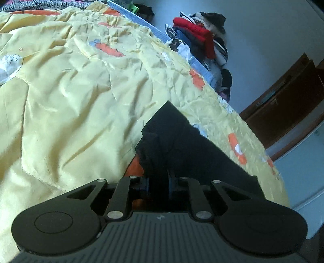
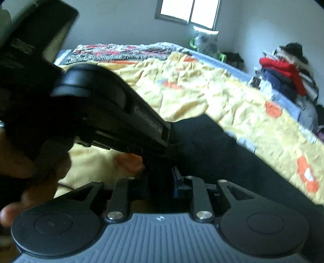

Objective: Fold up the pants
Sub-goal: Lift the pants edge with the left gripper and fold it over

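Note:
Black pants [image 1: 182,139] lie on the yellow quilt [image 1: 70,97] and run from my left gripper [image 1: 159,182] toward the bed's right edge. My left gripper is shut on the black fabric; its blue pads are mostly covered by cloth. In the right wrist view the pants [image 2: 212,157] stretch away to the right. My right gripper [image 2: 164,180] is shut on the same black fabric. The left gripper's body [image 2: 113,113] crosses the right wrist view just left of it, held by a hand [image 2: 24,182].
A pile of clothes [image 1: 202,42] with a red garment lies beyond the bed's far right edge, also in the right wrist view [image 2: 287,81]. A brown wooden door [image 1: 287,97] stands at the right. A patterned blanket [image 2: 121,52] covers the bed's far end under a window [image 2: 188,12].

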`<state>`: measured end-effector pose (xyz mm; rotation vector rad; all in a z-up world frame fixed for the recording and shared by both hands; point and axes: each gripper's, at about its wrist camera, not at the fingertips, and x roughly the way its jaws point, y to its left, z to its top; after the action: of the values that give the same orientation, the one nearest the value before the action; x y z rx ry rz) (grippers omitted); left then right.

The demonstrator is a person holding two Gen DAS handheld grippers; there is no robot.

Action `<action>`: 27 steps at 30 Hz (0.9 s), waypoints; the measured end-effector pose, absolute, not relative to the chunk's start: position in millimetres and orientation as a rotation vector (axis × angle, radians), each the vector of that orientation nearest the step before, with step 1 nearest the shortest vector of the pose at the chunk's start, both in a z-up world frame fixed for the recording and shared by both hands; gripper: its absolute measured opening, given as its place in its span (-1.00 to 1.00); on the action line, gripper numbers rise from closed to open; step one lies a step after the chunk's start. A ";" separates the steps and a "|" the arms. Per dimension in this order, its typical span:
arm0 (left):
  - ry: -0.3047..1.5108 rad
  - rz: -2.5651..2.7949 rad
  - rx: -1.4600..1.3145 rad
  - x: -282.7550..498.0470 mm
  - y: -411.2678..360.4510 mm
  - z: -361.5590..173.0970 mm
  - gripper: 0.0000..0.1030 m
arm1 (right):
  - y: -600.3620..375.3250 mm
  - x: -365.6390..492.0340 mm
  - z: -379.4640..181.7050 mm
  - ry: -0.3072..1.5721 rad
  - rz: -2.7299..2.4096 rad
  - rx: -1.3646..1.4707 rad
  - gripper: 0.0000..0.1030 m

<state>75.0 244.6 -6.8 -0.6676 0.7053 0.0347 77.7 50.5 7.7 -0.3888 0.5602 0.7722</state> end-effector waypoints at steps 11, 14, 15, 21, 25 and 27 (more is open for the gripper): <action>0.710 -0.055 -0.849 94.7 249.8 -4.5 0.67 | -46.2 119.6 15.6 0.682 0.562 -0.112 -0.57; 0.696 -0.060 -0.867 103.7 248.9 -7.1 0.65 | -40.0 127.3 16.5 0.647 0.589 -0.079 -0.57; 0.692 -0.061 -0.883 106.8 249.5 -7.9 0.58 | -42.7 120.9 17.4 0.629 0.587 -0.083 -0.57; 0.703 -0.005 -0.827 109.9 248.7 -10.6 -0.64 | -53.7 130.4 17.4 0.637 0.474 -0.105 -0.57; 0.615 0.007 -0.640 96.5 226.5 11.1 -0.70 | -54.4 131.2 5.4 0.663 0.494 -0.148 -0.54; 0.557 0.000 -0.557 87.7 211.9 27.7 -0.71 | -59.7 130.3 12.9 0.651 0.504 -0.097 -0.53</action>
<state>87.7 211.9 27.7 -0.5570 0.5568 -0.0001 130.3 -59.7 12.9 -0.0975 0.6512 0.5037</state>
